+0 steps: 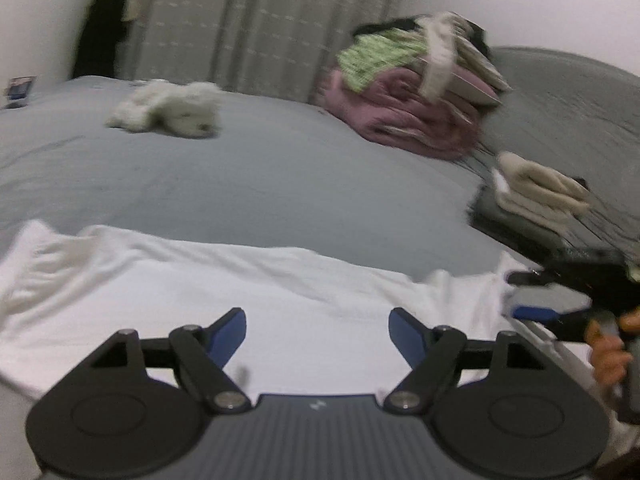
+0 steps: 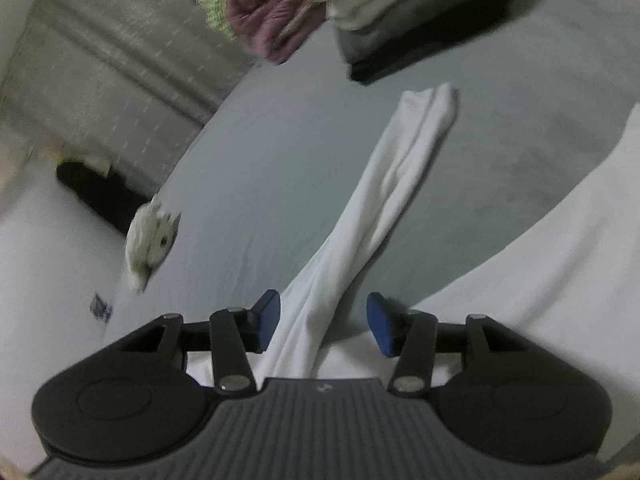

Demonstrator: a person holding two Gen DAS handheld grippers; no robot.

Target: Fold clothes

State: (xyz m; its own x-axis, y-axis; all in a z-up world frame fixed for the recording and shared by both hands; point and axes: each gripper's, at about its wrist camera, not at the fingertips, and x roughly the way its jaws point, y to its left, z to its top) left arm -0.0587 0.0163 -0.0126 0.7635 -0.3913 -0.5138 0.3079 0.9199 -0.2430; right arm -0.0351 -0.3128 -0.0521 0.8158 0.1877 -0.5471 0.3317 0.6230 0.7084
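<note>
Blue-padded and spread wide, the left gripper (image 1: 318, 334) hovers empty over the white shirt (image 1: 224, 292), which lies flat across the near edge of the grey bed (image 1: 248, 176). Nothing sits between its jaws. The right gripper (image 2: 323, 322) is about half open, and one long white sleeve (image 2: 384, 196) runs out between its fingers across the sheet; its left pad (image 2: 267, 320) lies just beside the cloth, the other stands apart, so the sleeve is straddled but not pinched. In the left view the right gripper shows at the shirt's far right edge, held by a hand (image 1: 608, 352).

The shirt looks thin, light and limp (a knit that will sag and drape from any single hold). It should not slip much on padded fingers, but it will bunch. Judging by how it lies, the best holds are the sleeve near its cuff or the shoulder seam, with the other gripper on the hem's corner to keep the panel taut.

Further back rest a heap of unfolded clothes (image 1: 416, 92), a small folded stack (image 1: 536, 196) and a plush toy (image 1: 168, 110).
</note>
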